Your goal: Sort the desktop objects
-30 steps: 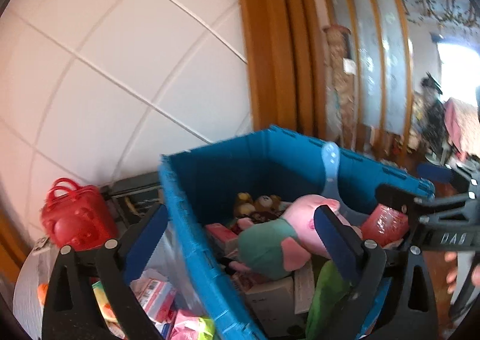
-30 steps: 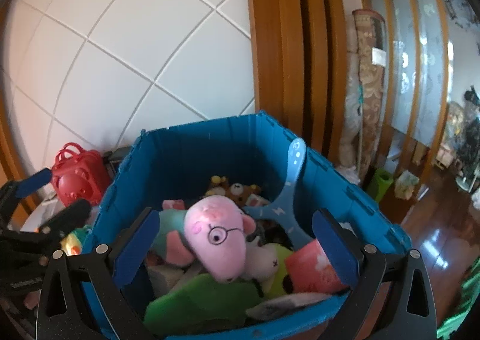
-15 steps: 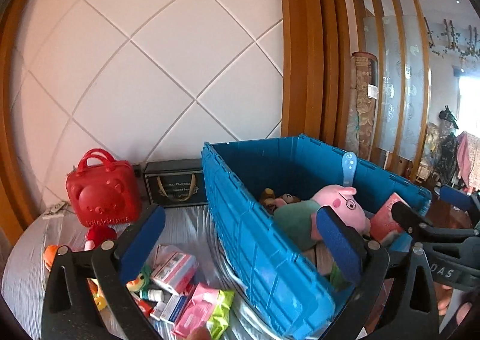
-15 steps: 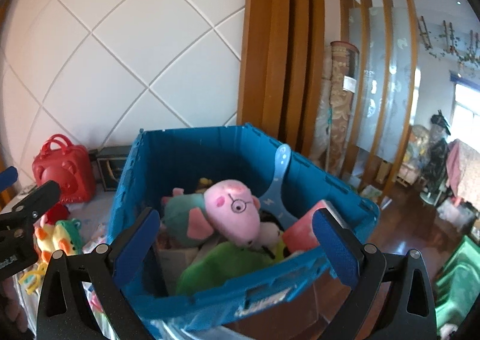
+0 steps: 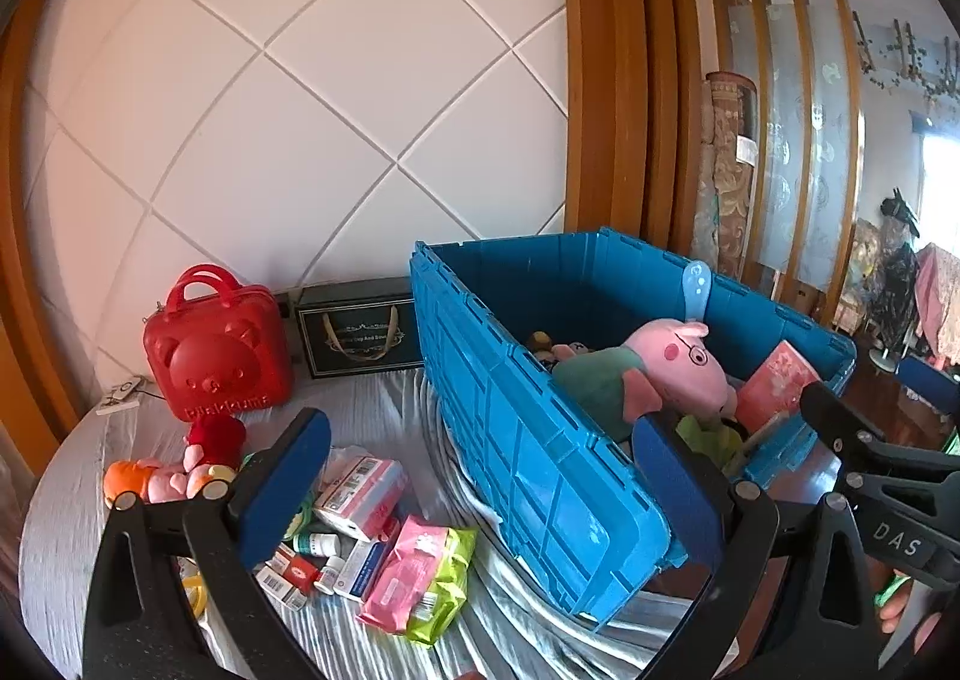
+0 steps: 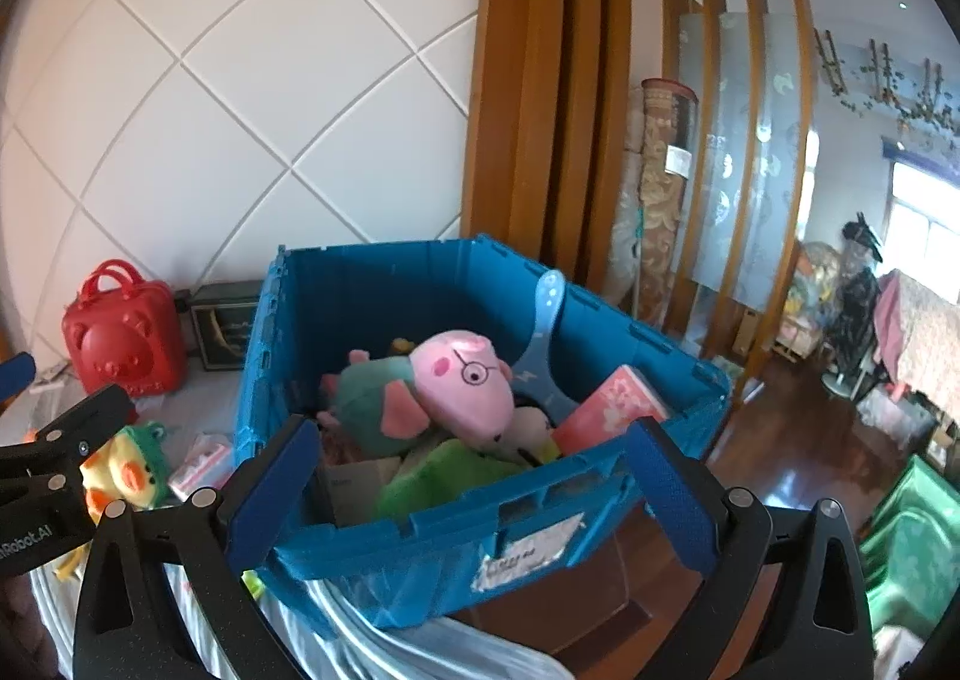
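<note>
Both tools spread, holding nothing: left tool (image 5: 480,476) over surface (image 5: 384,410) w/ small boxes (image 5: 360,491); right tool (image 6: 474,476) facing blue crate (image 6: 432,536) w/ pig plush (image 6: 462,386).

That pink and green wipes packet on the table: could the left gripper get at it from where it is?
Probably yes. The left gripper is open and empty, and the wipes packet lies uncovered just below it, beside the blue crate.
</note>
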`<state>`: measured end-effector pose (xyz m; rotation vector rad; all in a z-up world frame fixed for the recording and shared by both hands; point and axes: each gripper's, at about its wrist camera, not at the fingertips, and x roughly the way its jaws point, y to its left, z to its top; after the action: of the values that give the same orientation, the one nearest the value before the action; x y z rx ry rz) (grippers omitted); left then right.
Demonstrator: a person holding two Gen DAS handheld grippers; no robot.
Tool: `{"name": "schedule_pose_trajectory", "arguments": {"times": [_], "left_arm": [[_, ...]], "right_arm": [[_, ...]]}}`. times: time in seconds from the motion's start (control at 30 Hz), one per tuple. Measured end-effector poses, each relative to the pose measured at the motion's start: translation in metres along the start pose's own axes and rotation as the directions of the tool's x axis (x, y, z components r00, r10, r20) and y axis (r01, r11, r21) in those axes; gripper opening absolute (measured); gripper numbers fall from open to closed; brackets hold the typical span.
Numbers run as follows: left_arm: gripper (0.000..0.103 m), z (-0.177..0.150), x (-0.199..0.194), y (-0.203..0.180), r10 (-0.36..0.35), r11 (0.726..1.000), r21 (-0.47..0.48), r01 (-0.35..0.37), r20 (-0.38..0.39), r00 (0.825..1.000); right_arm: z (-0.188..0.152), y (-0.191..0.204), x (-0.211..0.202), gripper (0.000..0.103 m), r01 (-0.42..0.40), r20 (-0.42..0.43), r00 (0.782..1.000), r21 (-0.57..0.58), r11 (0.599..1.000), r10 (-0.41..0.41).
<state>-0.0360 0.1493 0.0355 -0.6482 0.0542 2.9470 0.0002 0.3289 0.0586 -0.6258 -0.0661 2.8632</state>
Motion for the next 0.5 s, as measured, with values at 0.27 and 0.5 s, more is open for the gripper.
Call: {"name": "schedule_pose_trajectory", "arguments": {"times": [0.27,0.5], "left_arm": [[0.102,-0.002,-0.001,-0.011,0.006,0.999,0.035,-0.005,-0.010,1.000],[0.102,-0.002,0.000,-0.016,0.022,0.999,0.049,-0.021,-0.016,1.000]], "right_arm": [[-0.005,-0.009,0.002,0.103,-0.016,-0.014,1.000,0.022,1.000,0.017],[-0.006,-0.013,0.008,0.103,-0.034,-0.030,0.999,0.032,0.999,0.035]]}}
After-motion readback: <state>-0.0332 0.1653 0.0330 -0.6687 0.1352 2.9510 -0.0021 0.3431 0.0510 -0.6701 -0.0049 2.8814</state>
